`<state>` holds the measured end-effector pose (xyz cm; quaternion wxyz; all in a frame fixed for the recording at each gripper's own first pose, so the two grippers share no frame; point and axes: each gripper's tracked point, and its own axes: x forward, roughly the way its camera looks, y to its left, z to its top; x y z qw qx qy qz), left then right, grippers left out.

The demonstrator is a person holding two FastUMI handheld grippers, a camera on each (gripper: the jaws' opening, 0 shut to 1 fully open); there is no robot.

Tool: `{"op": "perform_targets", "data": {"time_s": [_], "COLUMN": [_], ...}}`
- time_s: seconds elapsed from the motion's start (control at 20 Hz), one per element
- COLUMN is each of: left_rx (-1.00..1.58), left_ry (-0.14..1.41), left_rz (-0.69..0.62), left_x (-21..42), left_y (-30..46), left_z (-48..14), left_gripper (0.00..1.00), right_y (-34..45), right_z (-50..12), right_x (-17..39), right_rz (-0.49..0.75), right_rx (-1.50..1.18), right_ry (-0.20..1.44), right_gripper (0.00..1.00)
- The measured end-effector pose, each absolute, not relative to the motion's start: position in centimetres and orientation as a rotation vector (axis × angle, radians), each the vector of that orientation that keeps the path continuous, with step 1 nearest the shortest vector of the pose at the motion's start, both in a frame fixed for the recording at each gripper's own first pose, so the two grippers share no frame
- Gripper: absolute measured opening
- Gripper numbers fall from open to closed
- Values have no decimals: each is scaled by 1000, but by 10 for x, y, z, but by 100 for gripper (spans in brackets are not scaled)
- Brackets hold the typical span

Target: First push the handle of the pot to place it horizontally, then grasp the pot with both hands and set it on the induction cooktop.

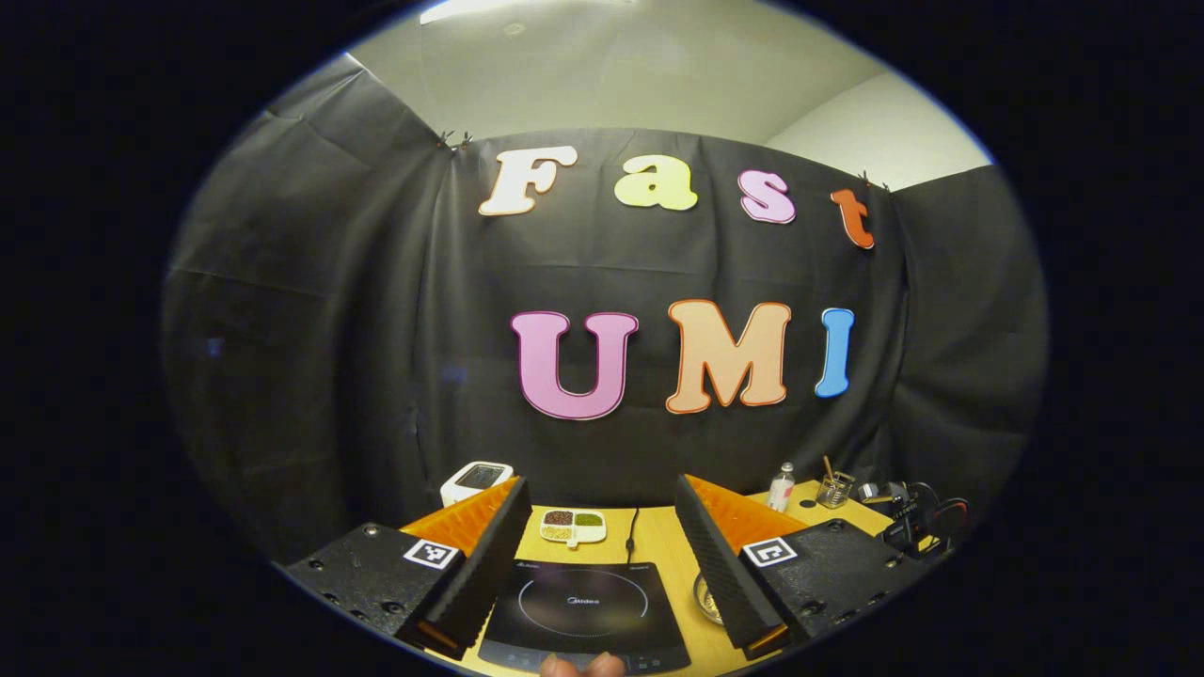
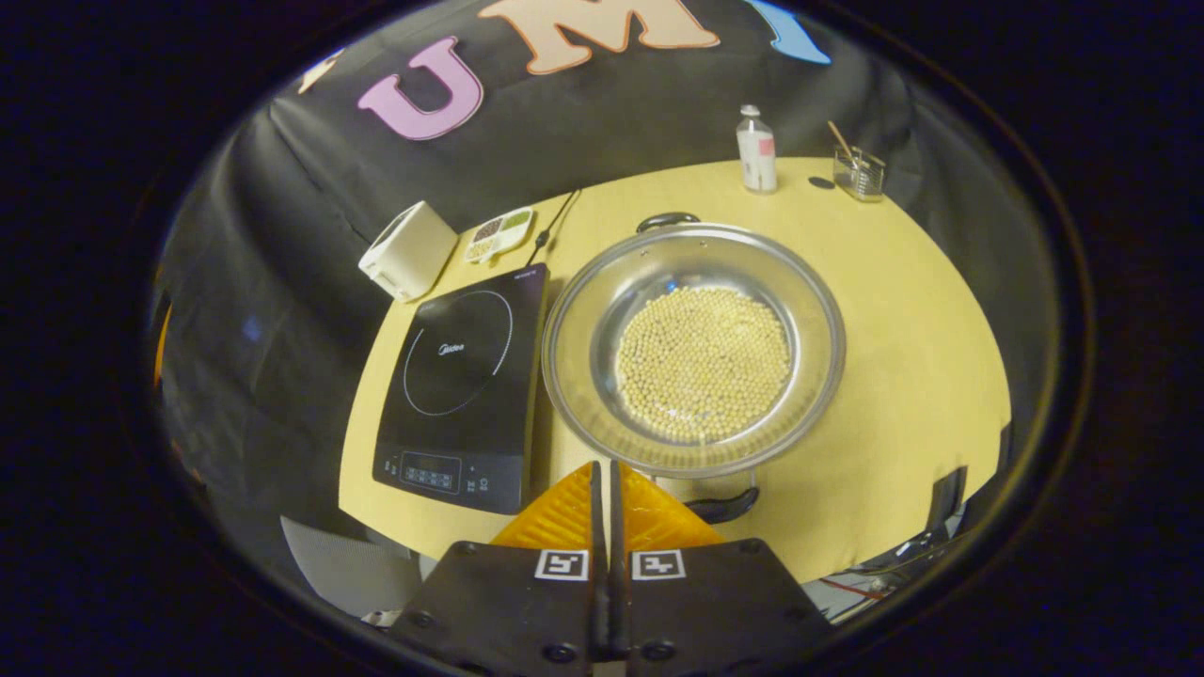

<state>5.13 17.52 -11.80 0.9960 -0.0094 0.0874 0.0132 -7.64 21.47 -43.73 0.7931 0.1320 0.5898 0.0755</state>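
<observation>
A steel pot (image 2: 696, 348) holding pale round beans stands on the wooden table, just right of the black induction cooktop (image 2: 461, 376). One black pot handle (image 2: 668, 221) points toward the far wall and the other handle (image 2: 720, 508) toward me. My right gripper (image 2: 605, 465) is shut on nothing, its tips above the table at the pot's near rim, left of the near handle. In the left gripper view my left gripper (image 1: 600, 481) stands open above the cooktop (image 1: 583, 611), and a sliver of the pot rim (image 1: 705, 597) shows beside its right finger.
A white box-shaped device (image 2: 409, 249) and a divided dish of grains (image 2: 499, 233) sit behind the cooktop. A small bottle (image 2: 756, 149) and a glass holder (image 2: 858, 169) stand at the table's far right. Fingertips of a hand (image 1: 583, 666) show at the bottom edge.
</observation>
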Motion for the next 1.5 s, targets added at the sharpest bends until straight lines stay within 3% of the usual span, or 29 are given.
{"op": "perform_targets", "data": {"time_s": [0.6,0.65,1.5], "left_rx": [-26,-29,12], "left_ry": [227,227,269], "left_rz": [99,100,131], "left_x": [47,47,47], "left_y": [205,204,130], "left_z": [-138,-139,-139], "left_gripper": [94,94,95], "right_y": [219,219,124], "right_z": [-497,-498,-506], "right_x": [-101,-101,-90], "right_rz": [150,154,144], "right_rx": [200,204,284], "right_ry": [1411,1414,1420], "right_gripper": [3,0,3]}}
